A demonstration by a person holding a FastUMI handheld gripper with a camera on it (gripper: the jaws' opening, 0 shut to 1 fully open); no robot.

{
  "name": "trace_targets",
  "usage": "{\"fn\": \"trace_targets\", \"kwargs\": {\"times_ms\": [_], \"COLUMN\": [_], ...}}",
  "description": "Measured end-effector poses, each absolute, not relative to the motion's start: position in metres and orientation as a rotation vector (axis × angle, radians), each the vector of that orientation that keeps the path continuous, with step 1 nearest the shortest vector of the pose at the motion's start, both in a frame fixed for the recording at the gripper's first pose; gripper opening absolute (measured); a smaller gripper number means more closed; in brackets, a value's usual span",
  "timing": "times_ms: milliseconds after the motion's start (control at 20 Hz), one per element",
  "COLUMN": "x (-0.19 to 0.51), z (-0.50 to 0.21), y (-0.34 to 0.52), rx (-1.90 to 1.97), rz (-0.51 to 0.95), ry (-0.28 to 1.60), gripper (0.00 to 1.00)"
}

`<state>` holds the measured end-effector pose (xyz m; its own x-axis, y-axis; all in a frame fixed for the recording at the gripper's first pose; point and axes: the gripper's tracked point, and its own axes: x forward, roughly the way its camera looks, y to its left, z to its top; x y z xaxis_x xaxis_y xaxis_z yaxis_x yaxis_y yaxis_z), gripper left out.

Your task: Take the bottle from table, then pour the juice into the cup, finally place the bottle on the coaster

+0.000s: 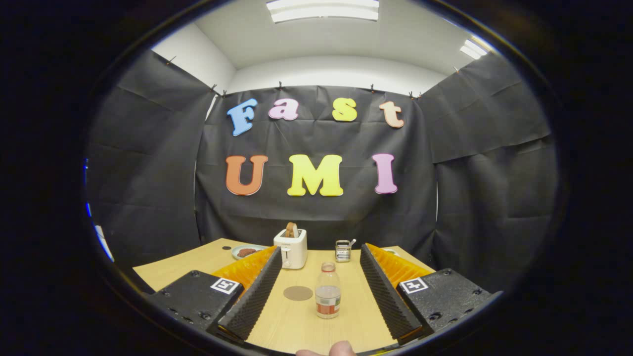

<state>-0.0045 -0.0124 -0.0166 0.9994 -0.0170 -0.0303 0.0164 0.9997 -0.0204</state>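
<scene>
plate [246, 251] at 11 o'clock of the claw | coaster [297, 293] flat on tabletop [296, 326], just left of bottle | toaster [292, 248] beyond | bottle [328, 296] upright between the fingers, untouched | claw [320, 284] spread wide, holding nothing | cup [342, 250] at 12 o'clock beyond bottle

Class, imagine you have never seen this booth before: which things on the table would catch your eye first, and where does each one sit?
The clear bottle stands upright between the open fingers of the gripper, touched by neither. Beside it, a round brown coaster lies flat on the table. Beyond the fingers stands a white toaster with bread poking out, with a plate of food beside it.
</scene>
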Motion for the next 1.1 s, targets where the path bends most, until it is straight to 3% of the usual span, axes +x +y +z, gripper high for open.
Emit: {"fn": "trace_targets", "kwargs": {"times_ms": [1100], "x": [-0.024], "z": [-0.032], "y": [-0.026], "rx": [-0.013], "rz": [-0.052], "ry": [0.024], "gripper": [1.00]}}
